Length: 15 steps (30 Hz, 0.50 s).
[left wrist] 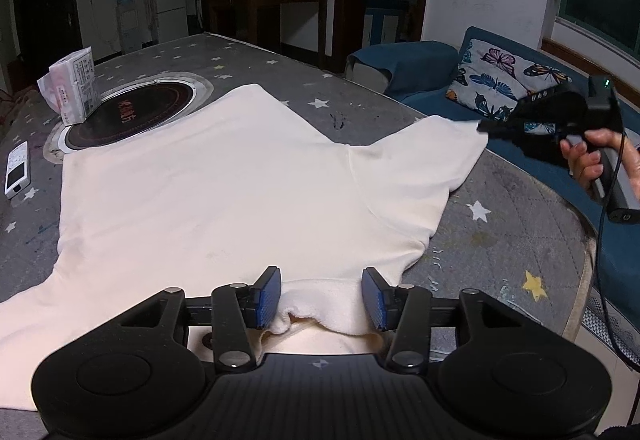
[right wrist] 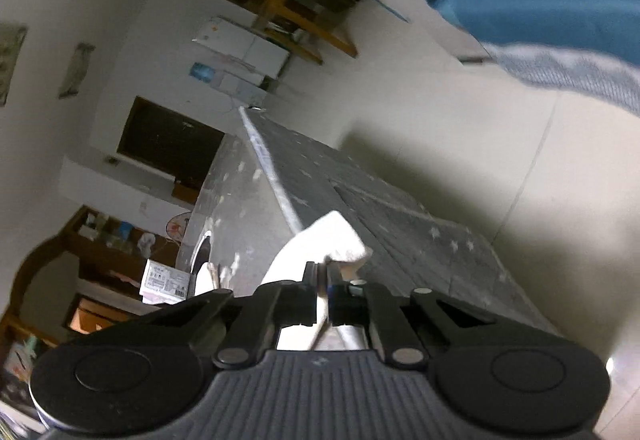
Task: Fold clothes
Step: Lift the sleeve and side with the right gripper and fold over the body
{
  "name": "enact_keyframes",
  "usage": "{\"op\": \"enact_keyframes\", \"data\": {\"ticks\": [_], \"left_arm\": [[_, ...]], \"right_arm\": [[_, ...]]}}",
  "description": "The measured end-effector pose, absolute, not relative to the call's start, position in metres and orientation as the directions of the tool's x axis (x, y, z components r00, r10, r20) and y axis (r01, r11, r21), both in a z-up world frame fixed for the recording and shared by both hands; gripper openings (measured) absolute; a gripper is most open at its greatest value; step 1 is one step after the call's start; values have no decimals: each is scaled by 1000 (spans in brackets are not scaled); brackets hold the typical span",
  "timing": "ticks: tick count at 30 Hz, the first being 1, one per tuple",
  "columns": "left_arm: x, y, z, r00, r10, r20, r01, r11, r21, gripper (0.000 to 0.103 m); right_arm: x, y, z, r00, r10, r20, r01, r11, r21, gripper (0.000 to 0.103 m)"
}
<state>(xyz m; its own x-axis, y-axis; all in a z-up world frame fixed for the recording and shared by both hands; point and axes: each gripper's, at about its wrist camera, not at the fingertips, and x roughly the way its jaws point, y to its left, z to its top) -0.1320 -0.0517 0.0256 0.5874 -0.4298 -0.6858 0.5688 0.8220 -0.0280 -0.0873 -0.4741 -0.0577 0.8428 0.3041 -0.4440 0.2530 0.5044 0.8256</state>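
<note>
Cream shirt (left wrist: 224, 192) spread flat on grey star-printed table cover (left wrist: 500, 224), covering most of the near half. Long axis running from collar (left wrist: 320, 314) at the near edge, toward hem at the far left by the round black hob (left wrist: 128, 112). Collar end pointing at the left wrist camera; hem end pointing away. One sleeve (left wrist: 424, 168) extending right toward the table edge, the other trailing off toward the lower left.

Left gripper (left wrist: 320, 298): jaws roughly half open, blue pads (left wrist: 268, 296) standing either side of the bunched collar fabric; pressing contact not confirmable, pads appearing just beside the cloth.

Right gripper (right wrist: 323, 296): jaws fully closed, pinching the tip of the right sleeve (right wrist: 320, 244), a thin fold of cream cloth running between the pads. Seen from the left wrist view, right gripper (left wrist: 486, 128) at the sleeve's outer corner, held by a hand (left wrist: 592, 160) beyond the table's right edge.

Tissue pack (left wrist: 74, 88) standing at the hob's left rim; remote control (left wrist: 18, 170) lying at the far left. Blue sofa (left wrist: 440, 96) with butterfly-print cushion (left wrist: 500, 76) behind the table.
</note>
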Motion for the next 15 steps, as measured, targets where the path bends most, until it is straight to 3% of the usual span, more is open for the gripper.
{"op": "enact_keyframes", "data": {"ticks": [15], "left_arm": [[-135, -33, 31, 615, -407, -675, 526, 850, -33, 56]], "right_arm": [[-48, -386, 44, 797, 480, -367, -56, 663, 746, 2]]}}
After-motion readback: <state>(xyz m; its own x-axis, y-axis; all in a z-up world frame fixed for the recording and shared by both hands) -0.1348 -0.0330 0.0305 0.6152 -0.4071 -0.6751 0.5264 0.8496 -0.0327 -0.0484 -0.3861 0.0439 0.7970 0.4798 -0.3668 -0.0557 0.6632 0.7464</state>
